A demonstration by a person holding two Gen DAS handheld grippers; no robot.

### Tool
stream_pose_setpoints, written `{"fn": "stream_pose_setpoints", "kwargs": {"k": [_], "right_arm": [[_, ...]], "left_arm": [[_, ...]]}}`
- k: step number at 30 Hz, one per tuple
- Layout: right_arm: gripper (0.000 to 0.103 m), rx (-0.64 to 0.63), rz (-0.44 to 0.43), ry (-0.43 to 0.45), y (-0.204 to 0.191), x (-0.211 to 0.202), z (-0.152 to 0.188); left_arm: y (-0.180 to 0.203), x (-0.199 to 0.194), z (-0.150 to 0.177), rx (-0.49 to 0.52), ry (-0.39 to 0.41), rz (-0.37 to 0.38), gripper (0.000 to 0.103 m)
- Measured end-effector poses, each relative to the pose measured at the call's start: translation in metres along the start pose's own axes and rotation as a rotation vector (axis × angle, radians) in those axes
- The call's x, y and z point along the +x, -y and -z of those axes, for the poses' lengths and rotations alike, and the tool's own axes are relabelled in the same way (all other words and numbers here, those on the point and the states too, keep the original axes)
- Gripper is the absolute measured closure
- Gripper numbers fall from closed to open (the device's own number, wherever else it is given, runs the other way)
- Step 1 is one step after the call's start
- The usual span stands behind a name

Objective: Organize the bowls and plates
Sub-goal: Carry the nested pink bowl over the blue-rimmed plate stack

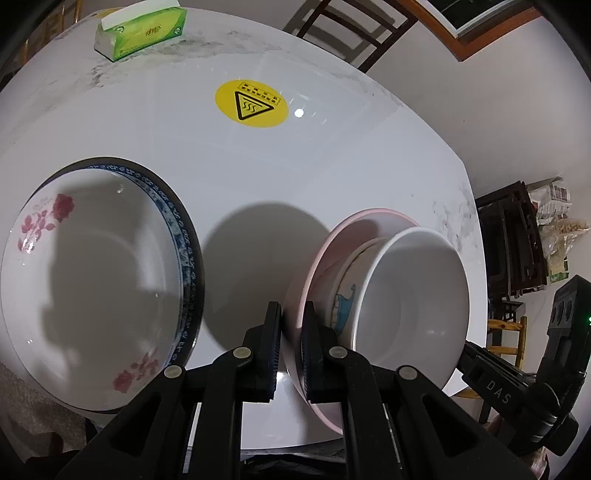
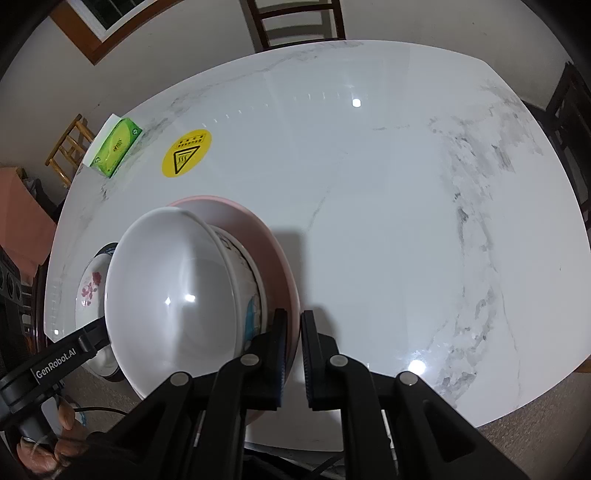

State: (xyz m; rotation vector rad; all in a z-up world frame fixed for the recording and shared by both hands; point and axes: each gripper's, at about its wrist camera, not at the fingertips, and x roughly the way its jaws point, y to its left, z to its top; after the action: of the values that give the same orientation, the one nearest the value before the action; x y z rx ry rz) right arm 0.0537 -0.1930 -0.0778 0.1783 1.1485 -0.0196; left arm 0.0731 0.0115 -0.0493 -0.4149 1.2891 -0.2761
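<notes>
A pink plate [image 1: 332, 236] [image 2: 273, 243] carries a patterned bowl [image 1: 343, 295] [image 2: 243, 258] with a plain white bowl [image 1: 406, 295] [image 2: 177, 288] nested on top. My left gripper [image 1: 291, 310] is shut on the plate's near rim. My right gripper [image 2: 293, 317] is shut on the opposite rim. A round shadow on the table beside the stack suggests it hangs a little above the surface. To the left, a red-flowered plate [image 1: 92, 277] [image 2: 90, 288] lies on a blue-rimmed plate [image 1: 184, 251].
The white marble table [image 1: 332, 147] [image 2: 406, 221] bears a yellow hot-surface sticker [image 1: 251, 103] [image 2: 186, 153] and a green tissue pack [image 1: 142, 31] [image 2: 116, 147] at the far side. A dark wooden chair [image 1: 351, 26] [image 2: 295, 22] stands behind it.
</notes>
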Motion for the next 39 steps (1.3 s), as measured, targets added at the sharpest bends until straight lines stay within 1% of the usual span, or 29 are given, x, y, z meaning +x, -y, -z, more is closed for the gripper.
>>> {"fn": "stream_pose_setpoints", "kwargs": {"k": [10,15,22,29,39], "right_arm": [[0.095,-0.042,-0.01,0.009,-0.024,-0.007,-0.011],[0.095,-0.061,-0.033,0.008,-0.037,-0.009,-0.017],[0.095,-0.107,-0.045,0.014,-0.061,-0.012,-0.024],[0.095,-0.149,-0.054,0.011,-0.086,-0.013,-0.027],[0.095,-0.191,-0.062,0.004,-0.108,-0.014,-0.027]], "left_arm": [[-0.01,-0.02,-0.006,-0.02,0.028,-0.004,0.097],[-0.014,-0.032,-0.011,-0.014,0.043,-0.029,0.097],[-0.028,-0.05,-0.014,-0.035,0.072,-0.048,0.097],[-0.044,-0.063,-0.016,-0.057,0.092,-0.068,0.097],[-0.062,-0.078,-0.013,-0.087,0.102,-0.082,0.097]]}}
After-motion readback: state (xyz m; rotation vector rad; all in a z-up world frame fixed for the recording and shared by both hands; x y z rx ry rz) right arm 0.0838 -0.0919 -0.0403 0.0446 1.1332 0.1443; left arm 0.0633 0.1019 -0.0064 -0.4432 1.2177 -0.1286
